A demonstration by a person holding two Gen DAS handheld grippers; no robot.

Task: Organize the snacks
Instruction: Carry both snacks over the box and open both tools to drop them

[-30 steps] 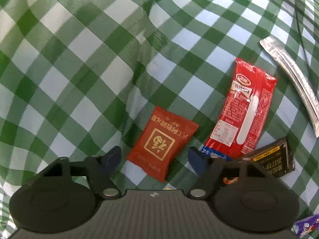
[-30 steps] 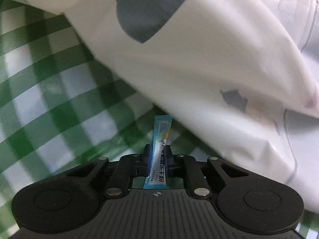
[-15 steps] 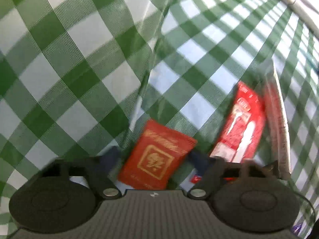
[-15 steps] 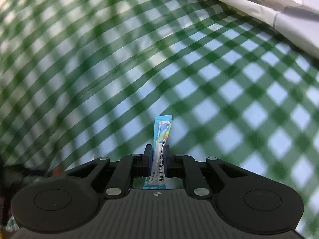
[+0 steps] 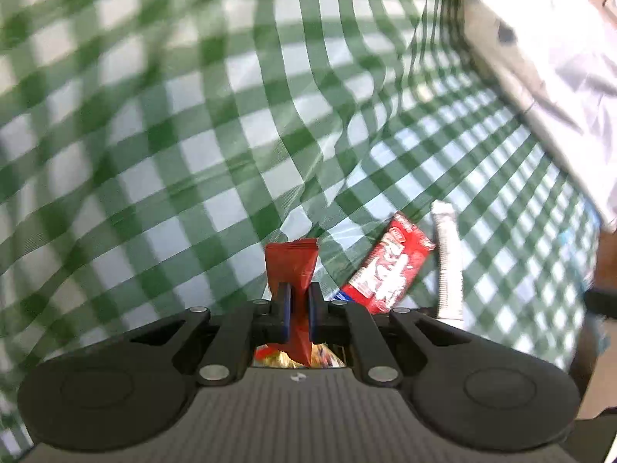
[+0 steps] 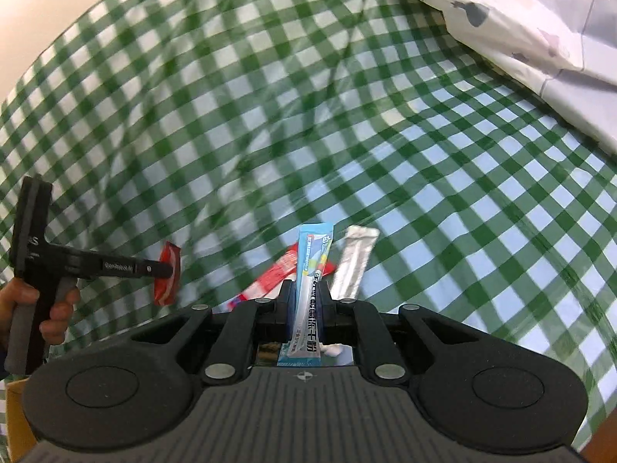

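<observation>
My left gripper is shut on a small red snack packet and holds it above the green checked cloth; the packet also shows in the right wrist view, held by the left gripper. My right gripper is shut on a light blue stick packet, upright between its fingers. A long red snack bar and a silver stick packet lie on the cloth; both show in the right wrist view, the red bar and the silver packet.
A white printed bag lies at the far right of the cloth; it also shows in the left wrist view. The green checked cloth is creased. A person's hand holds the left gripper.
My left gripper has shut on the red packet and lifted it off the cloth. My right gripper, still holding the blue stick, has swung away from the white bag over the cloth.
</observation>
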